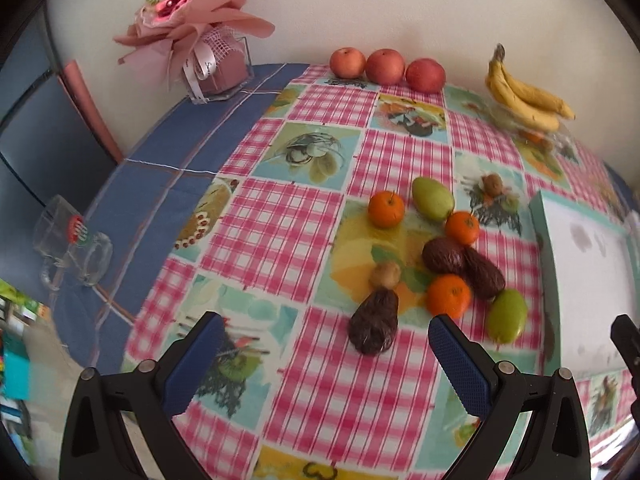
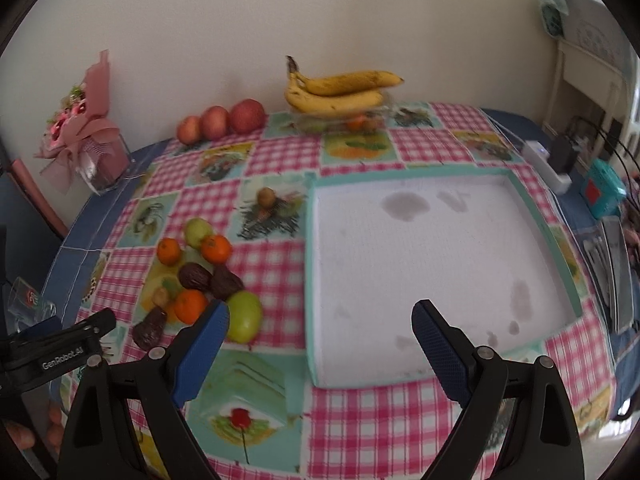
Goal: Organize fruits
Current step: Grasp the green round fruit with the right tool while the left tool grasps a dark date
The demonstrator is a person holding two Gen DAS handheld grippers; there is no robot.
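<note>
Both claws are wide open and hold nothing. The left gripper [image 1: 324, 354] should come down slowly over the dark wrinkly fruit [image 1: 374, 326], squeeze softly, then carry it to the white tray with the teal rim [image 2: 532, 204], where the right gripper [image 2: 320, 344] waits.

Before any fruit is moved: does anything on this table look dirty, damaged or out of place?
Yes. The white tray has several dark stains on its floor, some near the far wall, more toward its near right corner. It holds no fruit. One kiwi sits apart from the mixed fruit pile. Both grippers, left and right, hang open and empty.
</note>
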